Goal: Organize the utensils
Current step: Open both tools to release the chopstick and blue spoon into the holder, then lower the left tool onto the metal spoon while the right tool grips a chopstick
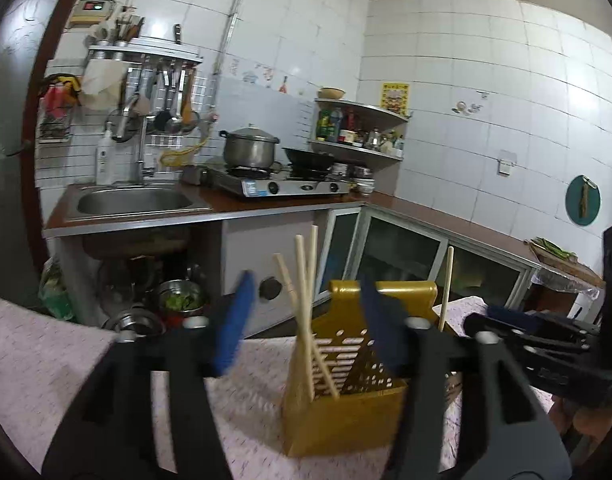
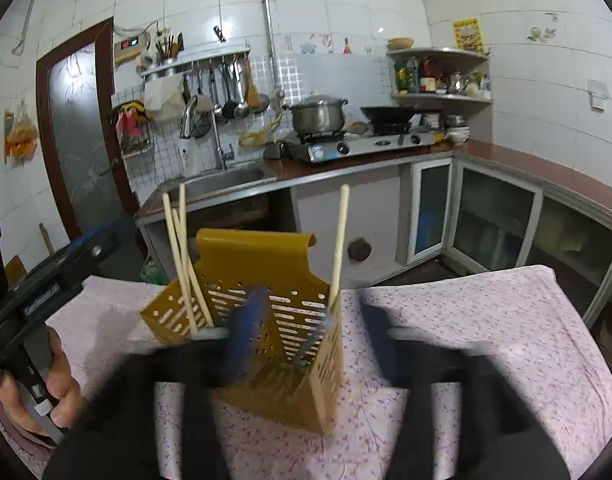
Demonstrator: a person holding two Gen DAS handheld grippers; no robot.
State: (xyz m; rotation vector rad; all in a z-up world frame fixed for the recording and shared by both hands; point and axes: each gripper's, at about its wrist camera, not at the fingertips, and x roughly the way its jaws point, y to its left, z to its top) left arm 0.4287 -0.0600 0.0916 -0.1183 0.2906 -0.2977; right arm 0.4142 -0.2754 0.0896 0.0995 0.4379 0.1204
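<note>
Left gripper (image 1: 306,328) at lower center, jaws apart, nothing between the pads. Right gripper (image 2: 310,328) same, jaws apart, empty. Yellow utensil holder (image 1: 346,412) stood upright on floral tablecloth (image 2: 486,328), center frame, just past both grippers' fingertips. Chopsticks (image 1: 303,300) leaned in its left compartment, one chopstick (image 2: 338,248) on the right side. Sink (image 1: 133,202) and stove (image 1: 281,186) far behind.

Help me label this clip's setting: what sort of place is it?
A home kitchen, most likely: a steel sink set in the counter, a gas stove carrying a lidded pot, and ladles hanging on the tiled wall.
</note>
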